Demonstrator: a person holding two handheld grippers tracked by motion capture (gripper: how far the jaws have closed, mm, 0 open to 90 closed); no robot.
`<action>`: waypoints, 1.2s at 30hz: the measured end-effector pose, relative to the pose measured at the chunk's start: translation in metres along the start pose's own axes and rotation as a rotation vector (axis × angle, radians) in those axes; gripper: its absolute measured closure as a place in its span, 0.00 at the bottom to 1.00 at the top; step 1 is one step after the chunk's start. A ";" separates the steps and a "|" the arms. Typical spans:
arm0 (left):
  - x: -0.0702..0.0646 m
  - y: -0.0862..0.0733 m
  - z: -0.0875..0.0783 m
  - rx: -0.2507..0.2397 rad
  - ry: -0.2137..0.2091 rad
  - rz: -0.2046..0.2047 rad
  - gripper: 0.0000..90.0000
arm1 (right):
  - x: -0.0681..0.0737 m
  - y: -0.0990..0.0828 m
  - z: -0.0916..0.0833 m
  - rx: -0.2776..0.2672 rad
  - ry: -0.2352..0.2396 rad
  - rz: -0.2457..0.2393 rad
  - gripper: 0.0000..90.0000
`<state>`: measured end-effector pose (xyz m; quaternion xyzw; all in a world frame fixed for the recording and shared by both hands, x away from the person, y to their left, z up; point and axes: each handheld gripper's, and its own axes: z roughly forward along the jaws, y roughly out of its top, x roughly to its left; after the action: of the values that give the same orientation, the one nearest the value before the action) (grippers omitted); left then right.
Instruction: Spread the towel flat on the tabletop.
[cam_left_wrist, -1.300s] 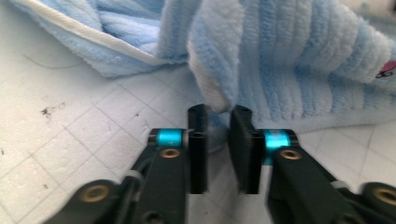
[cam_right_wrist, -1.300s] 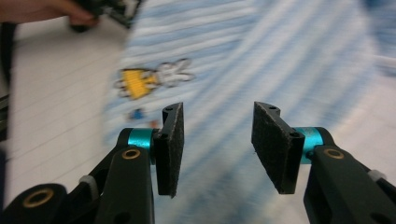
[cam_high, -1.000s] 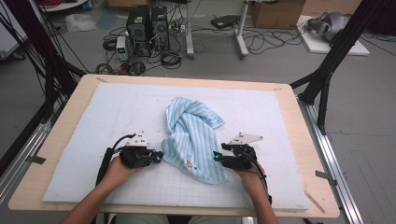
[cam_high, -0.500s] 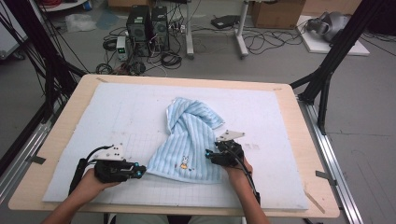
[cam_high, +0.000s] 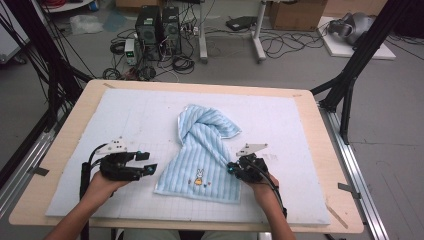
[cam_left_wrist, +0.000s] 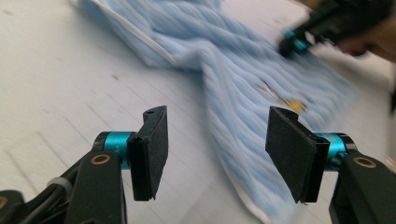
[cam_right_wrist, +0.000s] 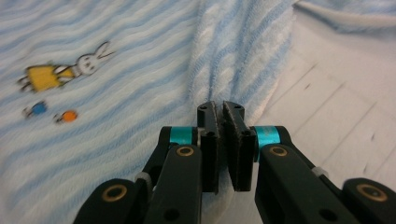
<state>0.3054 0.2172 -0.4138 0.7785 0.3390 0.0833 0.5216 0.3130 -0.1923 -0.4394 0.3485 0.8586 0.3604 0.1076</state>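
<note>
Two grippers swapping roles: left gripper (cam_high: 150, 162) just opened wide, off the towel (cam_high: 202, 150) at mat (cam_high: 300, 130) centre, moved left of its near-left corner; right gripper (cam_high: 231, 169) just pinched shut on the near-right edge, probably ready for spreading.

Even, soft indoor light from above; no hard shadows, no glare on white mat (cam_high: 280, 120). High view a little soft and grainy, floor clutter at top dimmer. Left gripper view smeared by motion: towel (cam_left_wrist: 261, 93) and far gripper (cam_left_wrist: 299, 44) blurred, near pads sharper. Right gripper view crisp on pads and towel stripes, softer toward upper corners.
</note>
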 end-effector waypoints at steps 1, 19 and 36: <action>0.002 0.004 0.002 -0.017 0.009 -0.006 0.44 | 0.000 -0.004 -0.004 0.004 0.026 0.007 0.95; 0.012 0.043 0.092 -0.023 0.112 -0.086 0.43 | -0.009 -0.023 -0.032 -0.140 0.077 0.073 0.30; 0.028 0.034 0.114 0.082 0.218 -0.032 0.91 | 0.001 -0.013 -0.012 -0.166 -0.004 0.060 0.14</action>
<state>0.3967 0.1408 -0.4414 0.7800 0.4092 0.1453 0.4505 0.3004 -0.2049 -0.4392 0.3647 0.8147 0.4326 0.1272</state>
